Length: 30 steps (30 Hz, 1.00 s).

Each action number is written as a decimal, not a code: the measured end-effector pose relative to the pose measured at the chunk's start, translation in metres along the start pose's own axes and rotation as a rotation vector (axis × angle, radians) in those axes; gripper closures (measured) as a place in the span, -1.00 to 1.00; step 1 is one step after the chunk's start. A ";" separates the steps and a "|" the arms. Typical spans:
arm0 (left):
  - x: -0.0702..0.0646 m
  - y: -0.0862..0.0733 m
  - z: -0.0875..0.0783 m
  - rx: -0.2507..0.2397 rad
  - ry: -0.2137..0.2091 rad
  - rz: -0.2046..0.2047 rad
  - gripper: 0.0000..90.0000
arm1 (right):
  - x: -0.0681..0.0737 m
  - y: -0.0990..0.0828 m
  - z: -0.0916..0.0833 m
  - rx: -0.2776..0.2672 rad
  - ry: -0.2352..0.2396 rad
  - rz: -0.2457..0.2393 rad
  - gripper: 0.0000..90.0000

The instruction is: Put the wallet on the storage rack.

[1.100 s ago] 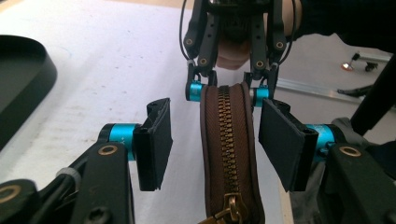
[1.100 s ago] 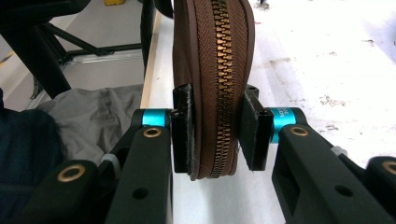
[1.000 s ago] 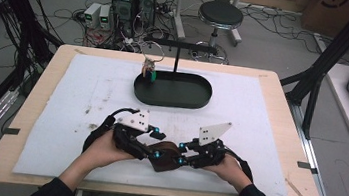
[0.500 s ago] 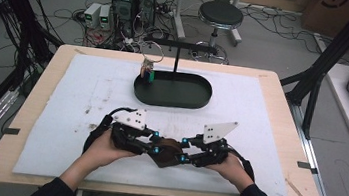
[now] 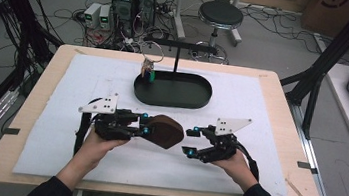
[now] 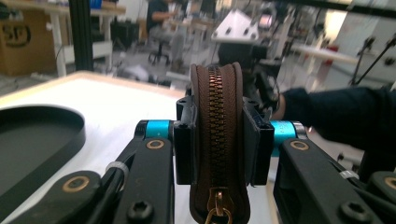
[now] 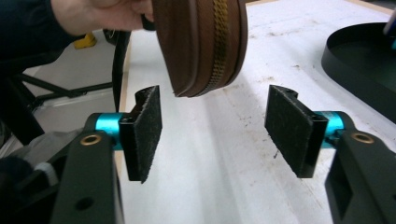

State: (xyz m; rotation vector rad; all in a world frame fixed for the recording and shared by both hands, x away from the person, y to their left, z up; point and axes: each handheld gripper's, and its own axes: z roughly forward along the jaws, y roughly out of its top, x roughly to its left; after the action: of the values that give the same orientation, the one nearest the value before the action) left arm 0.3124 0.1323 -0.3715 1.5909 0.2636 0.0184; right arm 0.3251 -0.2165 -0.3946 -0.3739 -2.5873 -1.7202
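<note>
A brown zippered pouch (image 5: 163, 131) hangs just above the white mat, near the front middle. My left gripper (image 5: 145, 124) is shut on its left end. In the left gripper view the pouch (image 6: 217, 140) stands on edge between the pads, zipper facing the camera, with the brass pull at the bottom. My right gripper (image 5: 189, 141) is open a short way to the pouch's right, not touching it. The right gripper view shows its two pads (image 7: 144, 128) wide apart, and the pouch (image 7: 201, 44) floats beyond and above them.
A black oval tray (image 5: 173, 90) with an upright T-stand (image 5: 177, 53) sits at the back middle of the mat (image 5: 61, 99). A key ring with a small charm (image 5: 149, 67) hangs at the tray's left end. The wooden table edge (image 5: 151, 192) runs along the front.
My right gripper has let go of the pouch and drawn back to the right, jaws now open. The left gripper still holds the pouch, lifted slightly.
</note>
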 end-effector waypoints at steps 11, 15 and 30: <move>-0.007 -0.016 0.019 -0.063 -0.026 0.014 0.55 | 0.002 0.003 -0.002 -0.067 0.044 0.021 0.09; -0.005 -0.016 0.017 -0.064 -0.028 0.005 0.53 | 0.003 0.004 -0.003 -0.070 0.048 -0.010 0.37; 0.001 -0.008 0.003 0.006 0.096 0.031 -0.13 | 0.000 0.008 -0.009 -0.046 -0.010 -0.032 0.50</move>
State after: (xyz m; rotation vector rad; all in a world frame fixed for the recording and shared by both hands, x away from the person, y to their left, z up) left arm 0.3125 0.1298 -0.3800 1.6022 0.3138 0.1189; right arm 0.3254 -0.2214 -0.3838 -0.3455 -2.5785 -1.7955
